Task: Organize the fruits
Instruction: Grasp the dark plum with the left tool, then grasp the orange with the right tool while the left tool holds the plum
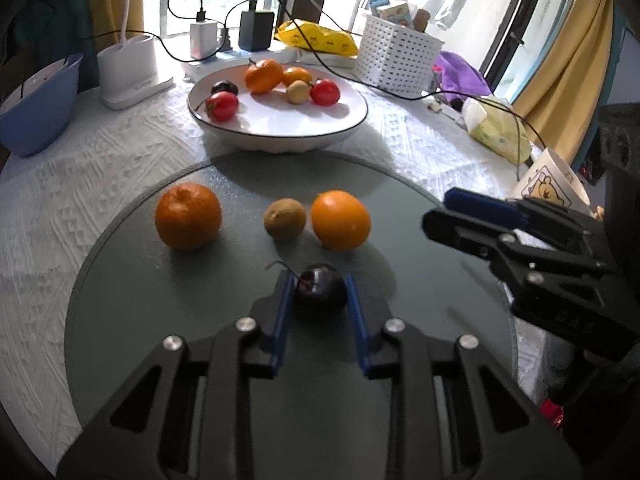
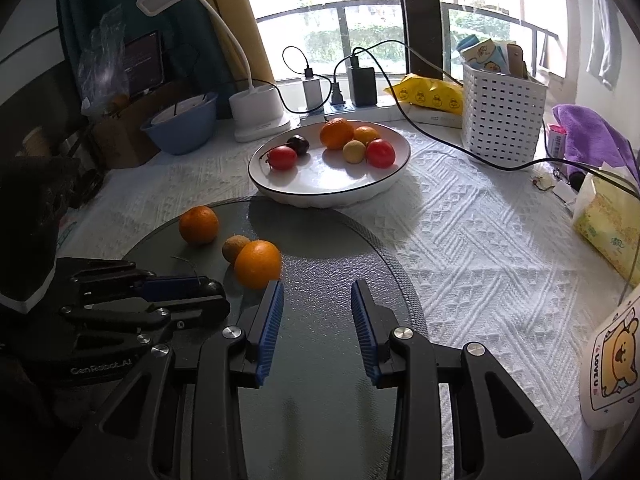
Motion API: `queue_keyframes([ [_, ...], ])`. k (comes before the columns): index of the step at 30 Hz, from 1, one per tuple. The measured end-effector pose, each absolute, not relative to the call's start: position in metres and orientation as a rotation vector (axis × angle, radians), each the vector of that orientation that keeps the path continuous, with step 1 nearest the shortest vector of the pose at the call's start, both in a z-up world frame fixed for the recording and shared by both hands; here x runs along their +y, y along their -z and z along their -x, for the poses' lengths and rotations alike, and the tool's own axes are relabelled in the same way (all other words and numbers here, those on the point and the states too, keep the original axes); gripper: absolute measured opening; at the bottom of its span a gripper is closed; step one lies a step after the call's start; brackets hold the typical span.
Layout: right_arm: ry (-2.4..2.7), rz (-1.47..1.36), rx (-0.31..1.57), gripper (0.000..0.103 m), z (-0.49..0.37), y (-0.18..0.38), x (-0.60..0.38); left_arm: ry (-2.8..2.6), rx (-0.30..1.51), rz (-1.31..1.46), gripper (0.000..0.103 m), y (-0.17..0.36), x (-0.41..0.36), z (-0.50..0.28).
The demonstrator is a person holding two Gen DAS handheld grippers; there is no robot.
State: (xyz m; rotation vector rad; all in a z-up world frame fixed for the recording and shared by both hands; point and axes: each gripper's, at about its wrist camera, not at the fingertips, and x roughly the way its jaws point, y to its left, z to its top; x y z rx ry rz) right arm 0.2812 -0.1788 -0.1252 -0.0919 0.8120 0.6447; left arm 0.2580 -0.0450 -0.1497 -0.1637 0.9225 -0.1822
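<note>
- Window-side counter (image 2: 460,216) under white cloth, grey mat (image 1: 168,304) in front, plate (image 1: 352,114) of fruit behind.
- Left tongs (image 1: 320,292) bracketing dark cherry (image 1: 320,290) on mat; contact unclear, cannot tell if clamped.
- Right tongs (image 2: 317,304) apart, empty.
- Likely light, smooth, easily bruised; best pinched gently across the widest part.

White lettering reading "GenRobot.AI" runs along the side of the black left gripper (image 2: 208,292) body, seen in the right wrist view. The white mug with a yellow cartoon bear (image 2: 614,364) at the table's right edge carries "LOVE U" printed sideways beside the bear. The pale yellow tissue pack (image 2: 604,220) bears green characters too blurred to read.
</note>
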Motion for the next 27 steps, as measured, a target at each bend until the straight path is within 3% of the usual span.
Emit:
queue_keyframes([
  [27,-0.725,0.159,0.883,0.043,-0.297,0.138,-0.123,0.142,0.832,0.22,0.028,0.132,0.011,-0.251],
])
